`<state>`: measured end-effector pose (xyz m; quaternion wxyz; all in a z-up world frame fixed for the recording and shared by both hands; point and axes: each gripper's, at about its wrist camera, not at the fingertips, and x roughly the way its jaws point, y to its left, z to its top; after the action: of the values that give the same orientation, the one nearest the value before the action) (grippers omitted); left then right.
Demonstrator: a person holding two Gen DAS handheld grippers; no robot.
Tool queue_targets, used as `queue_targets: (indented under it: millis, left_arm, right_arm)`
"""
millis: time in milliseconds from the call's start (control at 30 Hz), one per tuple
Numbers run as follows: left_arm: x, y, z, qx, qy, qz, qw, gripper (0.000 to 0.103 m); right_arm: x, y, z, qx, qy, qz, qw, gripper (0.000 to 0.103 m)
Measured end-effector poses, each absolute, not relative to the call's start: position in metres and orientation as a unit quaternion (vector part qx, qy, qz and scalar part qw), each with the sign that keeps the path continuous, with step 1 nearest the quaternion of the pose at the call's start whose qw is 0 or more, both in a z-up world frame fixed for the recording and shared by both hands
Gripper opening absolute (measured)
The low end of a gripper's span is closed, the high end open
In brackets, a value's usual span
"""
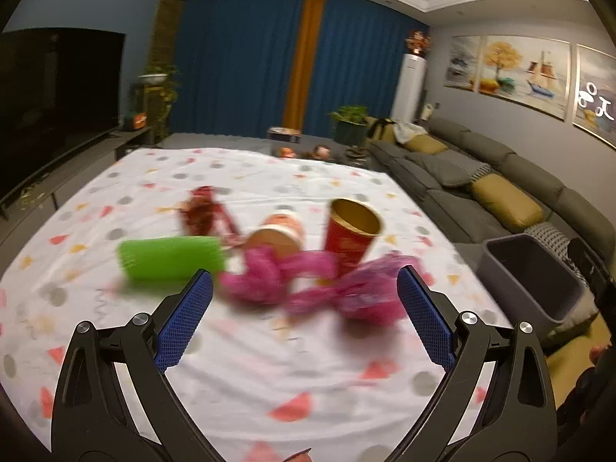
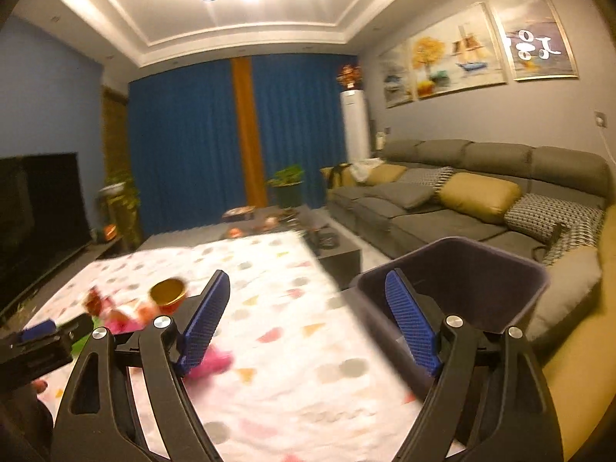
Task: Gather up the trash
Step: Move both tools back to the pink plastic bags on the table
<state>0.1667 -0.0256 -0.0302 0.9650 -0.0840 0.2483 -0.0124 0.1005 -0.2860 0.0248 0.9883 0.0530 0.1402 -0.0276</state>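
On patterned tablecloth (image 1: 246,365): trash pile; grey bin (image 2: 500,292) rt, sofa (image 2: 442,215) beyond.

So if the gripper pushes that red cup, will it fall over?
Probably. The red cup stands upright on its narrow base with the wide gold mouth on top, so a push near the rim would likely tip it. It looks like thin paper, so probably light and easy to crush. Once down, it might roll in a curve, like the cup lying beside it.

Black tongs (image 1: 304,296) (silver screws), textured blue pads (image 1: 184,321)
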Motion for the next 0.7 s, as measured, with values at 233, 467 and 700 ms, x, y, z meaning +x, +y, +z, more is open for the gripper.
queue_targets:
  millis: [233, 467, 700]
  left_arm:
    - [0.152, 0.018, -0.030, -0.087, 0.239, 0.025, 0.967, 0.095]
    - [0.154, 0.042, -0.028, -0.093, 0.233, 0.042, 0.967, 0.095]
    - [0.169, 0.040, -0.028, -0.083, 0.227, 0.031, 0.970, 0.095]
  right_arm:
    - [0.117, -0.243, 0.010, 0.038, 0.178, 0.020, 0.983, 0.081]
    - [0.133, -0.204, -0.007, 0.027, 0.215, 0.051, 0.975, 0.075]
    - [0.153, -0.186, -0.024, 0.025, 0.242, 0.065, 0.968, 0.067]
